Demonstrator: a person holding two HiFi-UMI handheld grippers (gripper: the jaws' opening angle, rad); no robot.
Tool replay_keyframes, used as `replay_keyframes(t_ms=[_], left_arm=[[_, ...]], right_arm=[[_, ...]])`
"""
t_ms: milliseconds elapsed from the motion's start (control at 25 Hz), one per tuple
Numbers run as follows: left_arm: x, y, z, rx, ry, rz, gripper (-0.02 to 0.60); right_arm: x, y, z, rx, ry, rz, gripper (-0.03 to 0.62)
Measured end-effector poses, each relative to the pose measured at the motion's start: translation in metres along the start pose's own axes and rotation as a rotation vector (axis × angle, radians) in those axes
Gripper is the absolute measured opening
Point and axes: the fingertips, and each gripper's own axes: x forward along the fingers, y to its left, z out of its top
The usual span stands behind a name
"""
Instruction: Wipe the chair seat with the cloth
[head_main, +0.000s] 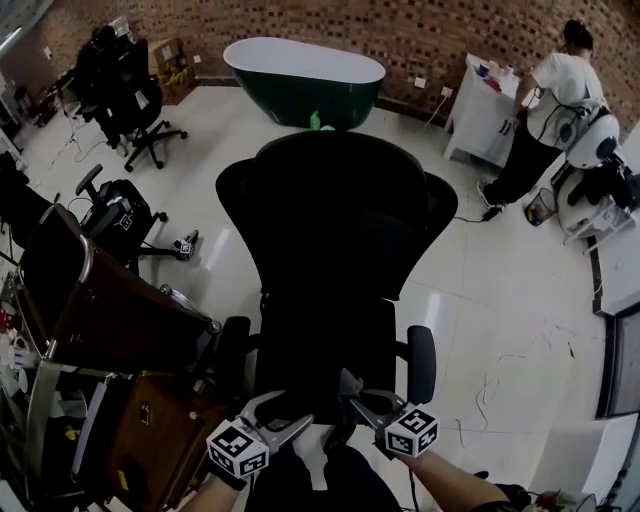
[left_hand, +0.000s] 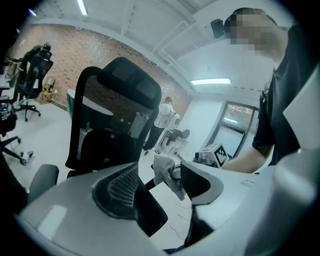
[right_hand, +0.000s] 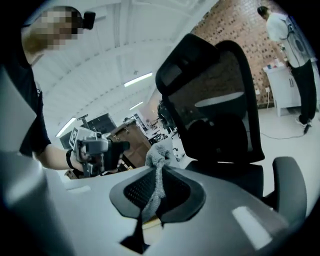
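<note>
A black mesh office chair (head_main: 330, 215) stands in front of me, its dark seat (head_main: 322, 350) just ahead of both grippers. My right gripper (head_main: 352, 396) is shut on a small grey cloth (head_main: 346, 384), held above the seat's front edge. In the right gripper view the cloth (right_hand: 158, 159) is pinched between the jaws and bunches out past them. My left gripper (head_main: 288, 424) hangs open beside it, to the left, holding nothing. The left gripper view shows the cloth (left_hand: 163, 169) beyond the parted jaws, with the chair (left_hand: 116, 117) behind.
A dark green bathtub (head_main: 305, 80) stands by the brick wall. A person in a white shirt (head_main: 558, 92) stands at a white cabinet (head_main: 482, 112) at the back right. More office chairs (head_main: 125, 90) and wooden furniture (head_main: 125, 325) crowd the left. Cables (head_main: 500, 372) lie on the floor.
</note>
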Motion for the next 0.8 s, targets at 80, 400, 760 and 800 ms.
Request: replay_keyframes(t_ms=[80,400,760,800], left_arm=[[-0.015,-0.026,0.011,-0.008,-0.009,-0.005,0.288],[-0.091,-0.079,0.02,0.049,-0.081,-0.062,0.287],[-0.232,-0.133,-0.028,0.131,-0.108,-0.145,0.287],[-0.244,-0.138,-0.033,0.129,-0.11,-0.151,0.287]], right_arm=[[-0.024,0.027,0.023,-0.022,-0.04,0.005,0.037],[-0.067,0.123,0.073,-0.094,-0.207,-0.014,0.037],[-0.116,0.272,0.032,-0.051,-0.417,-0.112,0.037],[-0.125,0.285,0.027,-0.055,-0.429,-0.128,0.037]])
